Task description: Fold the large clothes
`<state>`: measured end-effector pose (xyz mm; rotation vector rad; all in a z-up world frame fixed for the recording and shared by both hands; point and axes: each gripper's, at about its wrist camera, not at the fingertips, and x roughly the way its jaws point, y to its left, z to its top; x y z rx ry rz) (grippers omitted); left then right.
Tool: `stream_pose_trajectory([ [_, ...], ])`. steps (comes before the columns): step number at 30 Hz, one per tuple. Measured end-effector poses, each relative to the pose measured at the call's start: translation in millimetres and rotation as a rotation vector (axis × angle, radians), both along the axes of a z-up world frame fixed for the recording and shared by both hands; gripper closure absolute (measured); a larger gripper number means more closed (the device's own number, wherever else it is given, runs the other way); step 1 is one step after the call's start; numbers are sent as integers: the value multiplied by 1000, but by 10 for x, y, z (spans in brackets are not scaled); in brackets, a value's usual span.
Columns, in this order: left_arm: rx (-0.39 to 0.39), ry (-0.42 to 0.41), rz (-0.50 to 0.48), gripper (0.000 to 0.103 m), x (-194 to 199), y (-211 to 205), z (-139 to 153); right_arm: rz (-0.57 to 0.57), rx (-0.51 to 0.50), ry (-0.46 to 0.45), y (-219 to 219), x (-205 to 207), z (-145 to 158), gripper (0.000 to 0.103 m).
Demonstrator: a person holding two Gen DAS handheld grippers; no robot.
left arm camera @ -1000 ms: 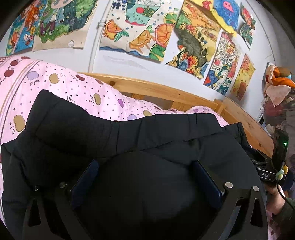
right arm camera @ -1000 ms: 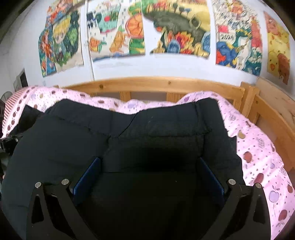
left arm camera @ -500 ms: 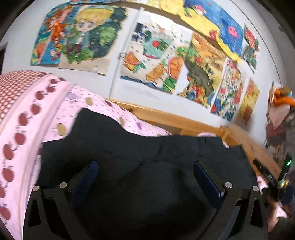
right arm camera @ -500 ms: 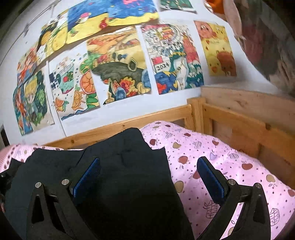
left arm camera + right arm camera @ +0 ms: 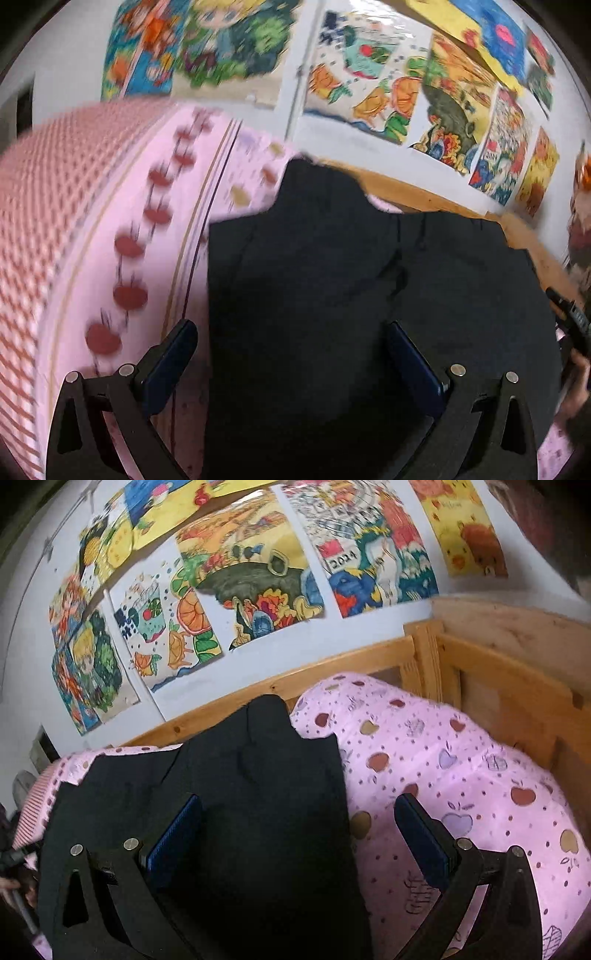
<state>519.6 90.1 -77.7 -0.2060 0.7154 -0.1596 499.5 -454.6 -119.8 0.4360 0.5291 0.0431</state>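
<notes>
A large black padded garment (image 5: 351,288) lies folded flat on a pink apple-print quilt (image 5: 122,236). My left gripper (image 5: 288,350) is open and empty above the garment's left edge, its left finger over the quilt. The garment also shows in the right wrist view (image 5: 229,794). My right gripper (image 5: 297,829) is open and empty above the garment's right edge, its right finger over the quilt (image 5: 461,775).
A wooden bed frame (image 5: 498,672) runs along the back and right side. Coloured drawings (image 5: 251,579) cover the white wall behind. The other gripper and hand (image 5: 570,332) show at the right edge of the left wrist view.
Both grippers have pulled back and swung outward: the left toward the garment's left edge, the right toward its right edge. The garment now lies flatter and narrower between them.
</notes>
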Motion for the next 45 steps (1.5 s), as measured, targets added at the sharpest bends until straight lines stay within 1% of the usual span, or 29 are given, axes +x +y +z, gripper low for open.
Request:
stream_pose_trajectory([
  [3,-76,24,-5,0,-7,98,-128,10,83,12,-140,-4,-120,2],
  [5,-91,29,-14,0,-8,108,-183,20,119,22,-198,8,-200,2],
  [7,-90,40,-26,0,3,82,-235,38,139,33,-210,31,-269,2],
  [11,-108,60,-50,0,18,57,-332,100,101,59,-84,66,-347,2],
  [15,-138,59,-64,0,3,75,-381,173,74,84,36,102,-360,1],
  [18,-148,56,-70,0,-7,83,-405,208,89,101,23,104,-378,1],
  [24,-148,50,-72,0,3,69,-413,241,110,124,36,116,-422,1],
  [26,-148,51,-72,0,1,69,-417,268,105,126,77,110,-427,1],
  [30,-151,60,-86,0,-4,54,-429,352,96,101,166,44,-429,1],
  [32,-150,65,-95,0,-10,36,-420,380,83,112,221,36,-442,1],
  [34,-163,84,-111,0,-7,32,-426,384,78,119,236,40,-443,1],
  [38,-196,104,-146,0,-27,35,-447,402,104,121,224,35,-451,1],
  [45,-201,106,-145,0,-34,43,-485,402,95,129,262,42,-463,1],
])
